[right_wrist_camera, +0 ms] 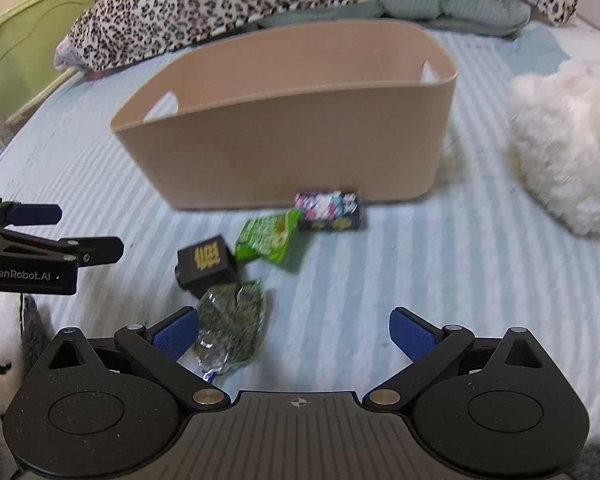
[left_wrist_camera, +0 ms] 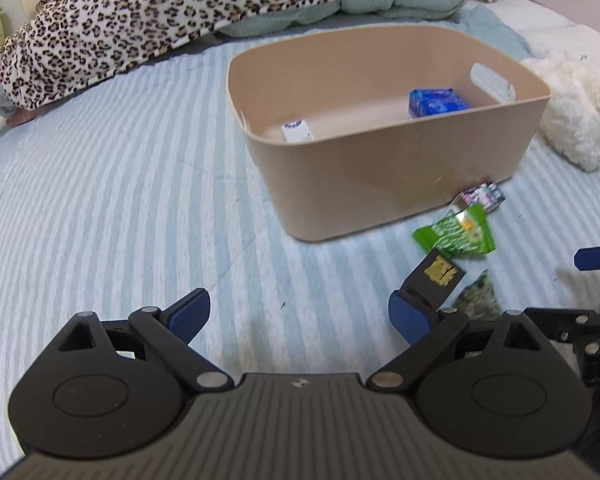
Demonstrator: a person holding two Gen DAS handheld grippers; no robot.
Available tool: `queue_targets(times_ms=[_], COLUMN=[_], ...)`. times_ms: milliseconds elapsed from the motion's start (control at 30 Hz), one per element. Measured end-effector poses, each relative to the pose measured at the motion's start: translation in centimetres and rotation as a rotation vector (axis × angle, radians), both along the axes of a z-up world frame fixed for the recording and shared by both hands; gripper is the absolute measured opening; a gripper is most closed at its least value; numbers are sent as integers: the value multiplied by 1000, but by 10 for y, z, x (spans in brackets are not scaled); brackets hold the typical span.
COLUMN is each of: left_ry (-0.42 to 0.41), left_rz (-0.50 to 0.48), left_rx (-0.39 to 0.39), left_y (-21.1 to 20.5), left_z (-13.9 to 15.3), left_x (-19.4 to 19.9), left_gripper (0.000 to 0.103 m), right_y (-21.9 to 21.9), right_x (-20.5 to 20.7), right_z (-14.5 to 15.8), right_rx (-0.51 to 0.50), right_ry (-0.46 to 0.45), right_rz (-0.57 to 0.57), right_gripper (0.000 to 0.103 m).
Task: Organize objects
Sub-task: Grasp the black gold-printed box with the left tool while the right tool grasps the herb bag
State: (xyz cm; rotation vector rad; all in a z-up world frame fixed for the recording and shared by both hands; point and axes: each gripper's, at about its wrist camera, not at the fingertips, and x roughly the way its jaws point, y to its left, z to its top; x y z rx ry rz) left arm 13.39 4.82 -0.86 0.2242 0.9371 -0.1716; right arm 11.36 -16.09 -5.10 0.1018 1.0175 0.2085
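A beige bin (left_wrist_camera: pixel 380 184) stands on the striped bed and holds a blue packet (left_wrist_camera: pixel 436 102) and a white box (left_wrist_camera: pixel 298 130). In front of the bin lie a colourful small box (right_wrist_camera: pixel 328 210), a light green packet (right_wrist_camera: pixel 268 240), a black box (right_wrist_camera: pixel 206 266) and a dark green crinkly packet (right_wrist_camera: pixel 230 324). My left gripper (left_wrist_camera: pixel 300 314) is open and empty over bare sheet, with the black box (left_wrist_camera: pixel 436 276) just past its right finger. My right gripper (right_wrist_camera: pixel 296 334) is open too. The dark green packet lies against its left finger.
A leopard-print blanket (left_wrist_camera: pixel 180 8) is heaped behind the bin. To the bin's right sits a white fluffy cushion (right_wrist_camera: pixel 568 140). A green cabinet (right_wrist_camera: pixel 28 28) stands beyond the bed's left edge. The left gripper (right_wrist_camera: pixel 90 230) reaches in at the right wrist view's left side.
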Motion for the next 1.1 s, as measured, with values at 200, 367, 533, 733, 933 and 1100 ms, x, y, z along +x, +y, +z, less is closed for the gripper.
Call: queue_targets(times_ms=[200, 367, 533, 733, 933, 1100], left_ry=[19, 26, 40, 44, 55, 56], left_rz=[11, 2, 5, -35, -105, -146], left_rx=[4, 11, 11, 1, -10, -25], left_y=[4, 5, 6, -5, -28, -46], left_z=[-12, -18, -23, -27, -36, -45], left_x=[4, 6, 10, 6, -1, -2], left_gripper=[96, 96, 96, 96, 96, 96], right_y=[15, 28, 37, 22, -4, -10], right_x=[5, 11, 15, 15, 10, 0], right_z=[-13, -24, -34, -37, -35, -38], right_rx=[10, 10, -42, -86, -54, -65], right_ry=[31, 58, 73, 58, 52, 33], right_rz=[30, 55, 64, 5, -36, -33], right_gripper=[103, 103, 102, 93, 92, 91])
